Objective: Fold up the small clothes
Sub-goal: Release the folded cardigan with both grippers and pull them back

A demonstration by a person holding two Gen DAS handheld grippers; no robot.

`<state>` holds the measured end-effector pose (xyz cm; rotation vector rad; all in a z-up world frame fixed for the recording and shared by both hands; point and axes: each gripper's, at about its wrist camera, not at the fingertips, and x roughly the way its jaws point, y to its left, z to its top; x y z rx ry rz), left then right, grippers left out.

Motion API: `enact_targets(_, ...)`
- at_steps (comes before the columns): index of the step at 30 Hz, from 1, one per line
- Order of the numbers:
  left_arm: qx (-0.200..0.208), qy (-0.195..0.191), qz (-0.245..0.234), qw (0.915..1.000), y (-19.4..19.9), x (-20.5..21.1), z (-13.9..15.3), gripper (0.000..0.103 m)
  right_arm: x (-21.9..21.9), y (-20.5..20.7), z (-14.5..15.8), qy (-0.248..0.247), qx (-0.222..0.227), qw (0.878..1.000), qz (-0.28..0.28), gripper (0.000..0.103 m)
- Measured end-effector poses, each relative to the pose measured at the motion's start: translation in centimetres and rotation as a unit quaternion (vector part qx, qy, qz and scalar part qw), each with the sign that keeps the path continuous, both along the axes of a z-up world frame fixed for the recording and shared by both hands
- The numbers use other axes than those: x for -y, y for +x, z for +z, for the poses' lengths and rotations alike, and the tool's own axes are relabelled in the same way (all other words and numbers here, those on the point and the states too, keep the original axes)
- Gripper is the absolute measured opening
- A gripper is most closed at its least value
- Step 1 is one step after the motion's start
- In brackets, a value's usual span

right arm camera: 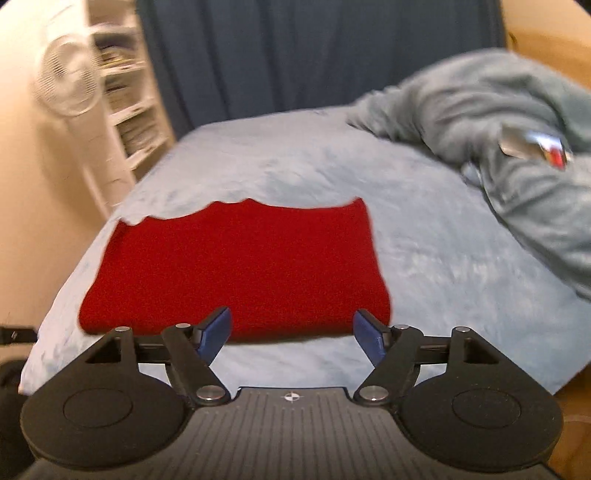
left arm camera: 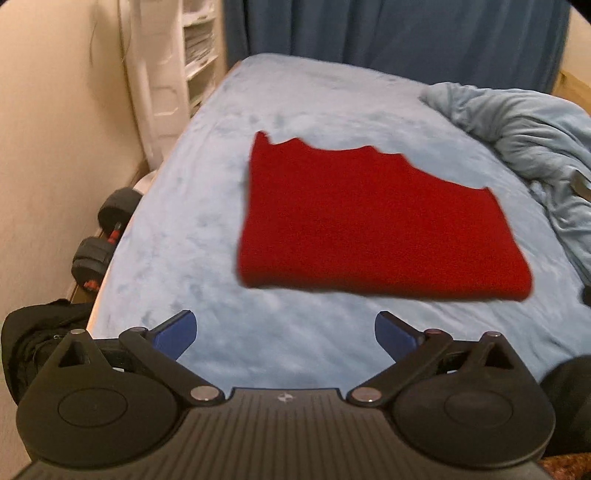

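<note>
A red garment [left arm camera: 369, 225] lies folded flat on the light blue bed sheet [left arm camera: 207, 206], its thick folded edge toward me and a wavy edge on the far side. My left gripper [left arm camera: 285, 334] hovers above the sheet in front of the garment's near edge, blue pads wide apart, nothing between them. In the right wrist view the same red garment [right arm camera: 240, 269] fills the middle. My right gripper [right arm camera: 291, 334] is raised above its near edge, jaws apart and holding nothing.
A crumpled grey-blue duvet [left arm camera: 535, 147] is heaped at the right of the bed, with a small shiny packet [right arm camera: 543, 147] on it. Dumbbells [left arm camera: 103, 236] lie on the floor at the left by the wall. A white shelf [left arm camera: 195, 48], a fan [right arm camera: 66, 81] and a blue curtain [left arm camera: 388, 29] stand behind.
</note>
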<state>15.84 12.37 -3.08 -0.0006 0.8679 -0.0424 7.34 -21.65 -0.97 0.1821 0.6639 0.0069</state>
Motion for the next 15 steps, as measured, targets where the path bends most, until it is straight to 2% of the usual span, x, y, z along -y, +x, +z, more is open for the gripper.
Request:
enact_targets(4, 0.012, 0.017, -0.017, 0.9996, -2.3, 1.9, -0.2, 0.103, -0.7, -0.7, -0.5, 0.042, -0.023, 0.999, 0.014, 0.076)
enact_targets(7, 0.014, 0.027, -0.012, 0.9995, -3.5, 2.4, -0.5, 0.103, -0.6, -1.2, -0.5, 0.061, -0.033, 0.998, 0.01, 0.076)
enact_targets(10, 0.016, 0.024, 0.0, 0.9996, -3.8, 2.7, -0.1, 0.103, -1.2, -2.0, 0.1, 0.049, -0.019, 0.999, 0.009, 0.076)
enact_targets(15, 0.015, 0.066, 0.033, 0.9972, -3.0, 3.5, 0.3, 0.103, -2.2, -1.8, 0.2, 0.03, -0.013, 0.999, 0.025, 0.076)
